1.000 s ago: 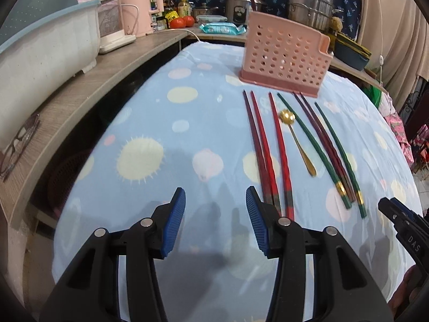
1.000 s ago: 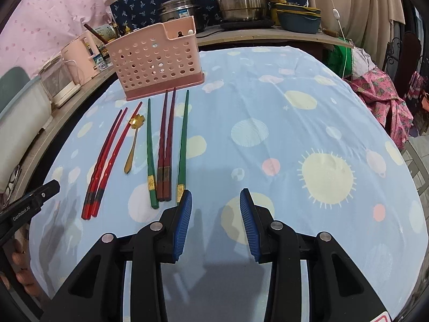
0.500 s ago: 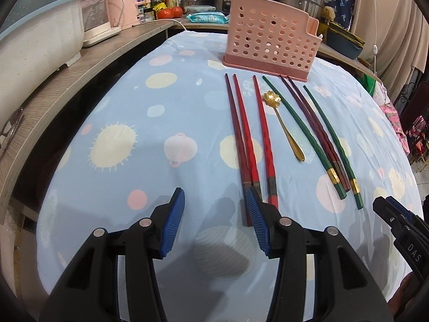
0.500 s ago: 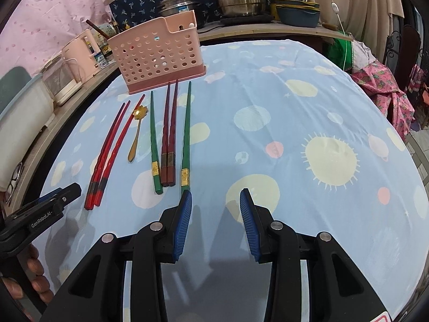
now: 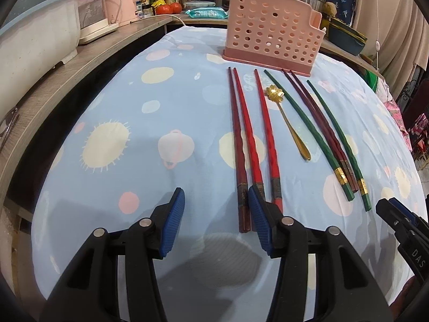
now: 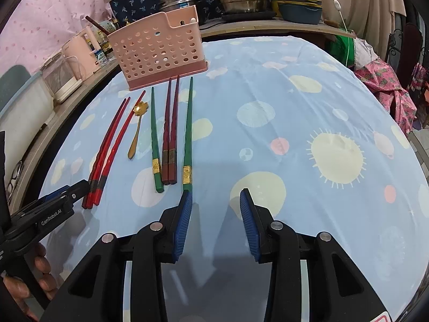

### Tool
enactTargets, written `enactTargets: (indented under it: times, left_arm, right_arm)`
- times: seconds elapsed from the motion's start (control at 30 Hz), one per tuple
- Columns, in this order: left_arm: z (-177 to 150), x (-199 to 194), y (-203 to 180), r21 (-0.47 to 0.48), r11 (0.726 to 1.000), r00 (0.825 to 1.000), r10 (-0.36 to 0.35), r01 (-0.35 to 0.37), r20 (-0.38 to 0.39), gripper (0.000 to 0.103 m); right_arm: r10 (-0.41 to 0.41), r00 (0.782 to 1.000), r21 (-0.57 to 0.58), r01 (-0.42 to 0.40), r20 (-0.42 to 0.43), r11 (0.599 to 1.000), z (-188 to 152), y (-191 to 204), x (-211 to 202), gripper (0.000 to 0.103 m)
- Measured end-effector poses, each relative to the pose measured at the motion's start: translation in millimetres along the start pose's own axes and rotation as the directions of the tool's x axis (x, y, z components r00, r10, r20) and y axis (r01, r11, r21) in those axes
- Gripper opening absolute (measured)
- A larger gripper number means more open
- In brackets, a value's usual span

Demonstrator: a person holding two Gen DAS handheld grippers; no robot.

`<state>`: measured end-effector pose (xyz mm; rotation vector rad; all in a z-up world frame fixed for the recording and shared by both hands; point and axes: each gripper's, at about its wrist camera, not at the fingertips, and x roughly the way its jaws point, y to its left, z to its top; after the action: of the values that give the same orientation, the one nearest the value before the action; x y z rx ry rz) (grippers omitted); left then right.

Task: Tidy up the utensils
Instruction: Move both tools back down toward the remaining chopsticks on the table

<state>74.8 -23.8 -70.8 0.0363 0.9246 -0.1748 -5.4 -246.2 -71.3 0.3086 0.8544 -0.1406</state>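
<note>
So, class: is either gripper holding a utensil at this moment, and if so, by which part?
Nothing is held. The left gripper and the right gripper both stand open above the cloth; the chopsticks and gold spoon lie untouched.

Chopsticks [image 5: 252, 145], gold spoon [image 5: 291, 123] — before pink caddy [image 5: 270, 40]

In the left wrist view, the blue pad of the left tool [image 5: 215, 202] covers the butt ends of the red chopsticks [image 5: 248, 136], so only the darkest one's end shows. The right tool [image 5: 402, 225] is cut off by that picture's right edge, hiding its tips. In the right wrist view the pink holder [image 6: 158, 53] hides its own contents apart from a dark stick, and the hand [image 6: 32, 284] is cropped at the lower left.
</note>
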Motion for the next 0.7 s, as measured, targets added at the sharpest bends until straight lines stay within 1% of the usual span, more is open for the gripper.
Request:
enactTargets:
  times: [0.13, 0.4, 0.7]
  left_arm:
    - [-1, 1, 3, 0.000, 1.000, 1.000, 0.019, -0.019, -0.002, 0.047]
    - [-2, 1, 3, 0.005, 1.000, 1.000, 0.026, -0.026, 0.001, 0.047]
    - [-2, 2, 2, 0.013, 0.999, 0.999, 0.035, -0.035, 0.002, 0.047]
  right_arm:
    - [0.000, 1.000, -0.003, 0.000, 0.000, 1.000, 1, 1, 2, 0.037]
    - [-0.001, 1.000, -0.028, 0.000, -0.004, 1.000, 3, 6, 9, 0.037]
    - [0.013, 1.000, -0.072, -0.014, -0.010, 0.997, 7, 20, 19, 0.037]
